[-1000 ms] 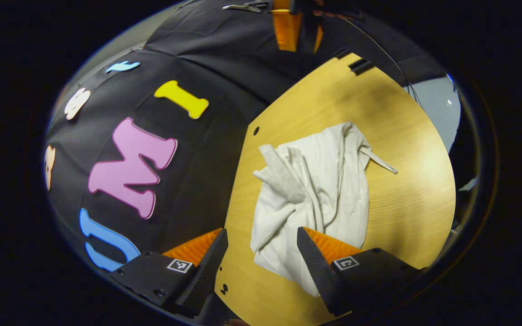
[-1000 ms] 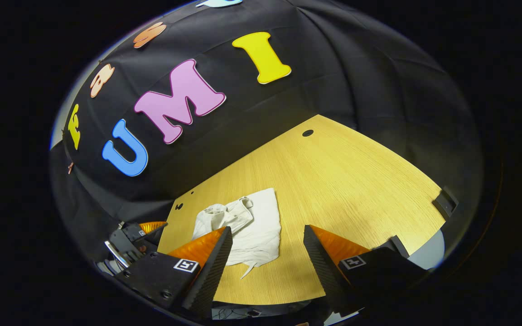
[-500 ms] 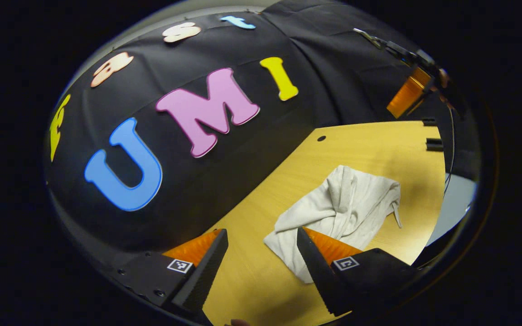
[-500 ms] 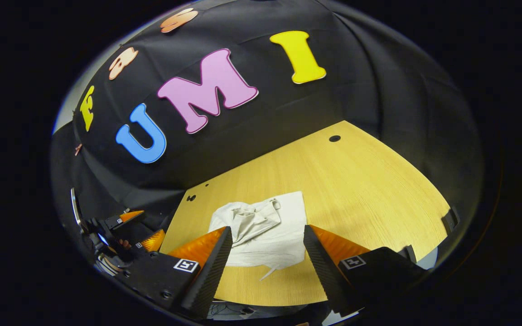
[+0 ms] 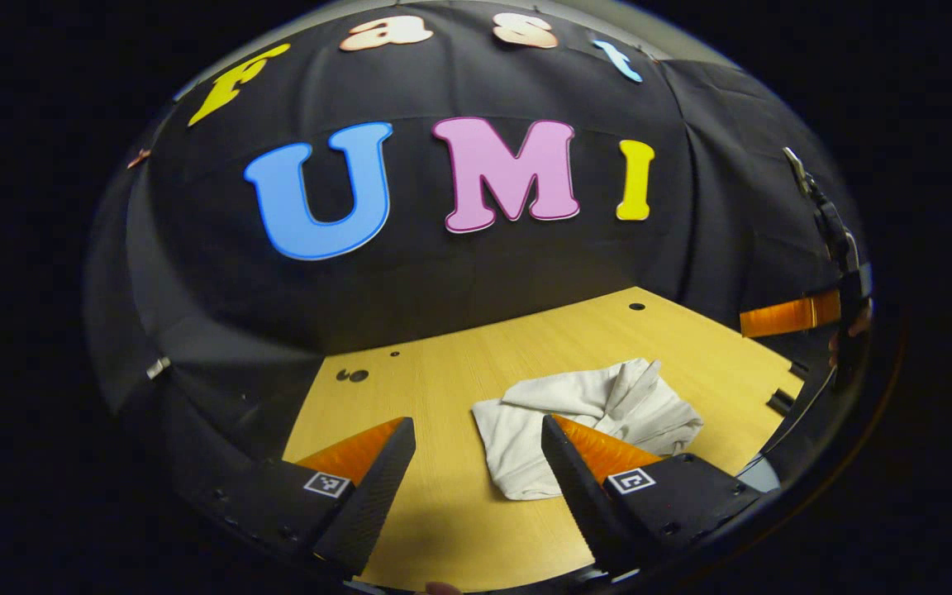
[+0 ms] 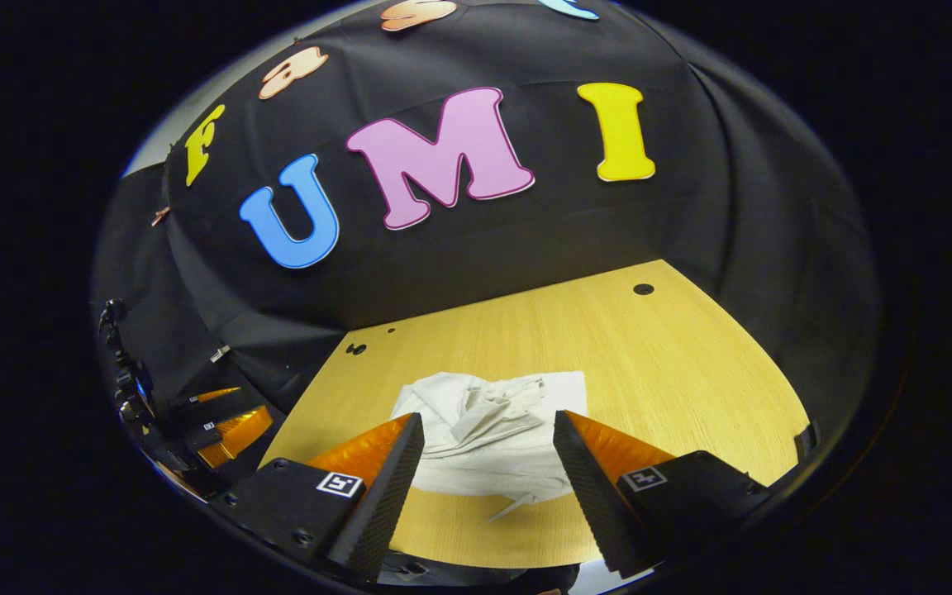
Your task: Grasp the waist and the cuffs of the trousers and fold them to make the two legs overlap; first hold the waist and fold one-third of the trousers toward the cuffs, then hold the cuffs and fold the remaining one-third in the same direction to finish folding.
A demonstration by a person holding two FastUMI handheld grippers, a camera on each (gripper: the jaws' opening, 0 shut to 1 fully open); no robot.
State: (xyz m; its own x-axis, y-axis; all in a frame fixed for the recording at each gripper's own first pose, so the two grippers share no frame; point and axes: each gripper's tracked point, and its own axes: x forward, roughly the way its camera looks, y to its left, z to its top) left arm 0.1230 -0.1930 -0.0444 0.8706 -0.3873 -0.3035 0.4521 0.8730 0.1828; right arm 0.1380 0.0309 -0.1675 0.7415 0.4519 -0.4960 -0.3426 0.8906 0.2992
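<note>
Pale off-white trousers (image 5: 583,413) lie crumpled in a heap on the wooden table (image 5: 410,388). In the right gripper view the same trousers (image 6: 484,438) show a drawstring trailing toward the near edge. My left gripper (image 5: 476,487) is open and held above the table, with the heap just beyond its right finger. Also open, my right gripper (image 6: 488,483) hovers with the heap seen between its fingers, not touching it. The other gripper shows at the far right (image 5: 806,314) of the left gripper view and at the lower left (image 6: 211,417) of the right gripper view.
The table (image 6: 674,364) has small holes near its back corners and bare wood to the right of the heap. Black cloth walls close the booth behind and at the sides.
Both views have swung so the back wall now faces them squarely. The left gripper has pulled back and levelled out; the trousers lie as before. Both grippers stayed open.
</note>
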